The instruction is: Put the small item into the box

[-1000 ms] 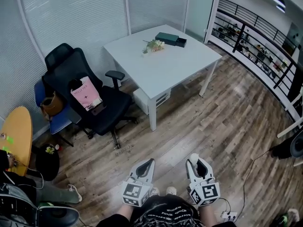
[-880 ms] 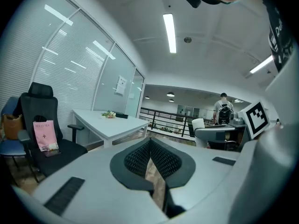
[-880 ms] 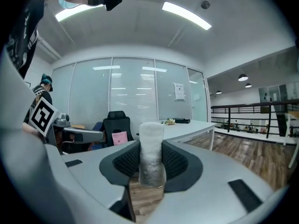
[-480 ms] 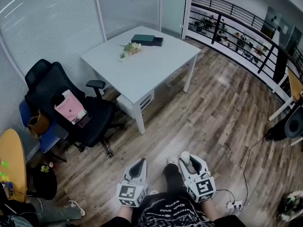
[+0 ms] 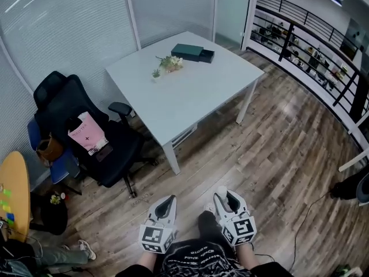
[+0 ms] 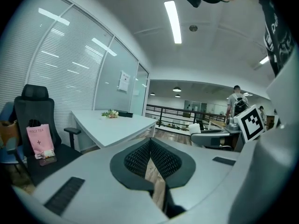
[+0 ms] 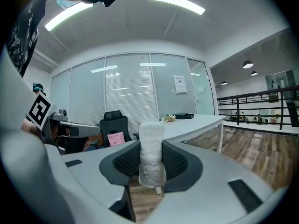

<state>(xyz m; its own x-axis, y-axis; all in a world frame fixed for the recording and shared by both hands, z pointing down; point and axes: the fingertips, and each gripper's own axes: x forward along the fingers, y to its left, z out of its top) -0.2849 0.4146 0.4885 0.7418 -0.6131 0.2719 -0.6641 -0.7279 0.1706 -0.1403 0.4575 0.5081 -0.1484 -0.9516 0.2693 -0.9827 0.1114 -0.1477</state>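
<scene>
We hold the small white roll [image 7: 151,153] in our right gripper [image 5: 229,202]. The two jaws squeeze it from both sides. We think that is so it cannot drop while we are away from the table [image 5: 196,94].

The roll stands up tall between the jaws. In the right gripper view its long way runs up and down, across the jaws and not along them. One end pokes up above the jaws and the other end hangs a little below them. It looks straight, not tipped to a side. In the head view we see only its top end, a small white spot at the tip of the gripper.

Our left gripper [image 5: 165,203] has its jaws pressed together, with nothing between them. It has no job right now. We guess it is kept free to help with the box later.

We hold both grippers low in front of our body, side by side and near each other. That looks like a safe way to carry things.

The dark green box [image 5: 188,51] lies at the far side of the white table, just beside some little flowers [image 5: 168,63]. It is well apart from the roll, with bare wood floor [image 5: 277,143] between. So the roll is not in the box yet.
</scene>
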